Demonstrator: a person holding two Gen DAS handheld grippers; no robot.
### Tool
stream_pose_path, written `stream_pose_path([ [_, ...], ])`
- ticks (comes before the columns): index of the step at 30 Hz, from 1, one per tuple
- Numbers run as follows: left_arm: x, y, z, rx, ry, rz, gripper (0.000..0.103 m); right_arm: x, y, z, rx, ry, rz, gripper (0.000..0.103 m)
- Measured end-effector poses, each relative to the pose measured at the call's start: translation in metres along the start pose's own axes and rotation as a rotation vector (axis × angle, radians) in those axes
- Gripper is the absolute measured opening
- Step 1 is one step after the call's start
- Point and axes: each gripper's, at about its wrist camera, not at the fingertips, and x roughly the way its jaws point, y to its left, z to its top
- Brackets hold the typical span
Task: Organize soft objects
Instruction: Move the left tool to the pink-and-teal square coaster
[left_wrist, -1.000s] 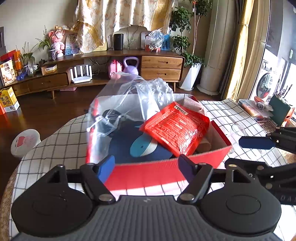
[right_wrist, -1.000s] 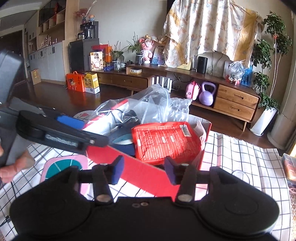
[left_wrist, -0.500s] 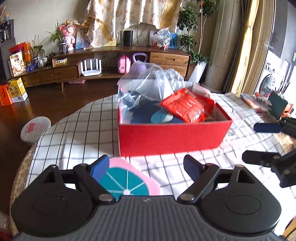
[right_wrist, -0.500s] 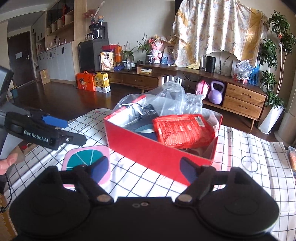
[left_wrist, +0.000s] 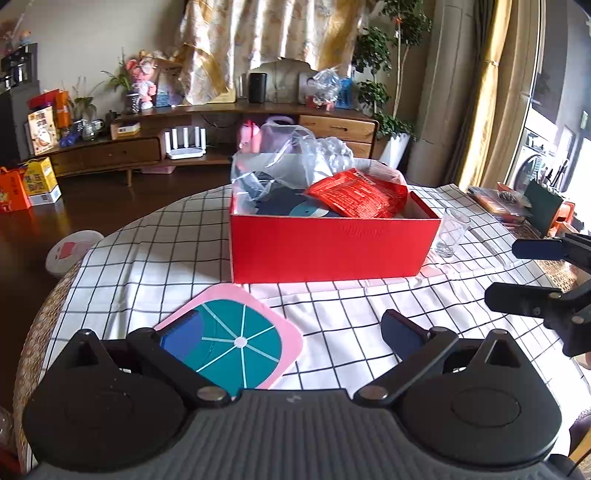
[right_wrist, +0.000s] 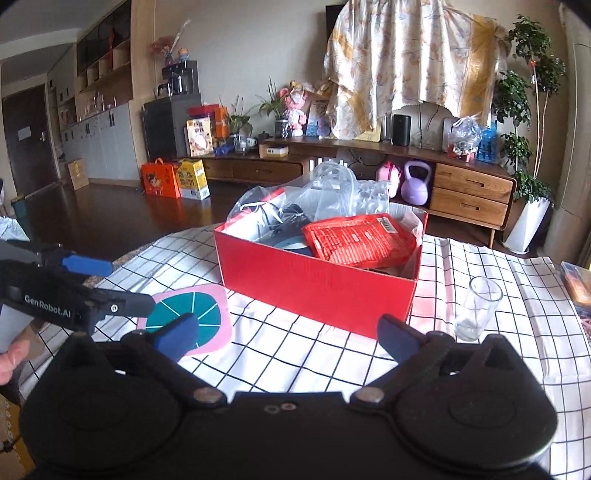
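Observation:
A red box (left_wrist: 332, 247) stands on the checked tablecloth; it also shows in the right wrist view (right_wrist: 317, 288). It holds a red snack packet (left_wrist: 360, 197), clear plastic bags (left_wrist: 295, 155) and a dark blue item. A pink mat with a teal disc (left_wrist: 236, 343) lies flat in front of the box, just ahead of my left gripper (left_wrist: 291, 336), which is open and empty. My right gripper (right_wrist: 288, 336) is open and empty, back from the box's near corner. The mat shows in the right wrist view (right_wrist: 192, 314).
A clear drinking glass (right_wrist: 476, 308) stands right of the box; it shows in the left wrist view (left_wrist: 450, 232). Books and boxes lie at the table's far right edge (left_wrist: 517, 206). The round table edge (left_wrist: 48, 314) curves at left.
Both grippers have pulled back from the box toward the near table edge and opened wider. The pink mat has come into view under the left gripper.

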Motion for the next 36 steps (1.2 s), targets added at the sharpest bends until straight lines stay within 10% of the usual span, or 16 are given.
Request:
stream_pose_path([
  [36, 0.122, 0.119, -0.04, -0.123, 0.163, 0.042, 0.102, 0.181, 0.062, -0.023, -0.146, 0.274, 0.21, 0.101],
])
